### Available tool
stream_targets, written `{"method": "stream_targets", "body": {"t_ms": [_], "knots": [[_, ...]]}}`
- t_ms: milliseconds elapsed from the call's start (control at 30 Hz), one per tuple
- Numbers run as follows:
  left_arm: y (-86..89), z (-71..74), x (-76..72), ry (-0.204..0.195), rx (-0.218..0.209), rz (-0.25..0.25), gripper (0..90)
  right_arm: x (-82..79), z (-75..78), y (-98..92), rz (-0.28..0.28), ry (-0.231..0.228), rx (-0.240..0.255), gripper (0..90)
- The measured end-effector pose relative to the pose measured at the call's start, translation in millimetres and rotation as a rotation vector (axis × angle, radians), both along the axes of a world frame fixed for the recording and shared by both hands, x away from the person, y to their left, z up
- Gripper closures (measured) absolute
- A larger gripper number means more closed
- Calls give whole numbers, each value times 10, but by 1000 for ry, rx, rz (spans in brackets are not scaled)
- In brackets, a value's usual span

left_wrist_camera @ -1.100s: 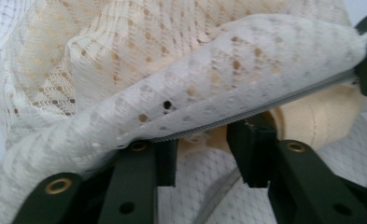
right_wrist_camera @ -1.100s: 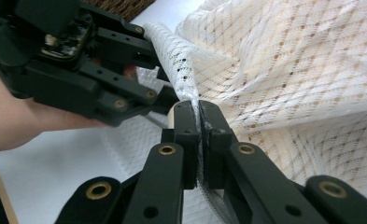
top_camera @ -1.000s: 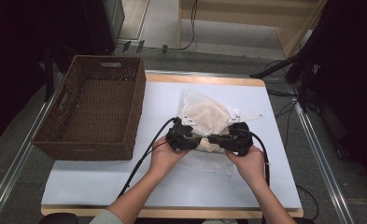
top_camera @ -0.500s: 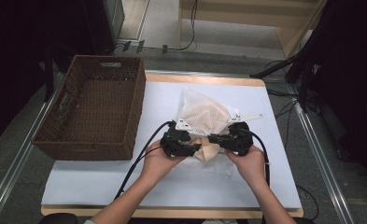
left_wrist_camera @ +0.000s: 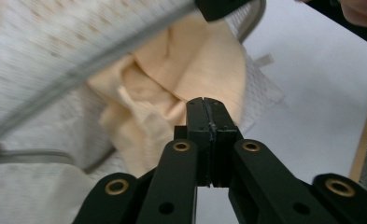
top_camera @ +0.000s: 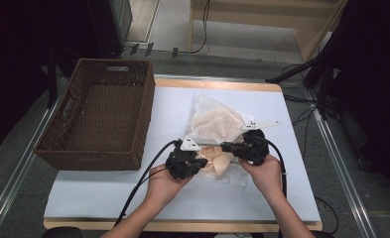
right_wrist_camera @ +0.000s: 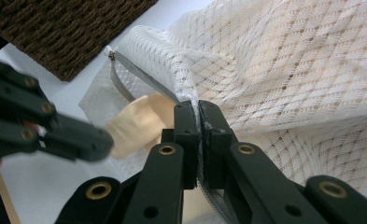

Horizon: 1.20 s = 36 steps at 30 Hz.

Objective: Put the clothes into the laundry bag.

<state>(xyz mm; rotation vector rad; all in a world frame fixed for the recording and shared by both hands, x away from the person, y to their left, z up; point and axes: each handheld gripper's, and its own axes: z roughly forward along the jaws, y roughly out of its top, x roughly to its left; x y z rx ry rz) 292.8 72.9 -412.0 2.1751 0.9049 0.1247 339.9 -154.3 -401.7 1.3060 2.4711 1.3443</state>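
Mesh bag (top_camera: pixel 217 124) lay mid-table, right of the basket (top_camera: pixel 100 111), its opening edge clamped in the right gripper (right_wrist_camera: pixel 199 112) so the left gripper (left_wrist_camera: pixel 208 109), just clenched on peach cloth (left_wrist_camera: pixel 172 88), could draw it out nearward.

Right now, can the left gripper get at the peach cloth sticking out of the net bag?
Probably yes. The left gripper sits right at the peach cloth, which pokes out of the net bag, with nothing between.

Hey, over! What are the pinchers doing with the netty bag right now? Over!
Right gripper clamped on mesh bag edge. Left gripper just closed on peach cloth. Nothing blocking.
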Motion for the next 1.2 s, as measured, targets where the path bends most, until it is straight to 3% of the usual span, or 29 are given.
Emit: {"method": "stream_targets", "body": {"t_ms": [400,500,633,833,967,1200], "knots": [[-456,-121,-89,-2,4,-57,900,-4,22,-19,-5,-6,5,878],[-548,-183,-81,-7,-1,-47,900,-5,25,-23,-6,-6,4,879],[-649,-328,-71,-17,30,-16,900,-8,29,-23,-5,-8,6,878],[-627,-431,57,-30,81,41,900,-18,36,-18,-5,-6,2,879],[-510,-474,220,-48,129,105,900,-19,34,-4,1,-8,-1,878],[-457,-464,364,-72,155,140,900,-18,27,18,-2,-3,-7,879]]}}
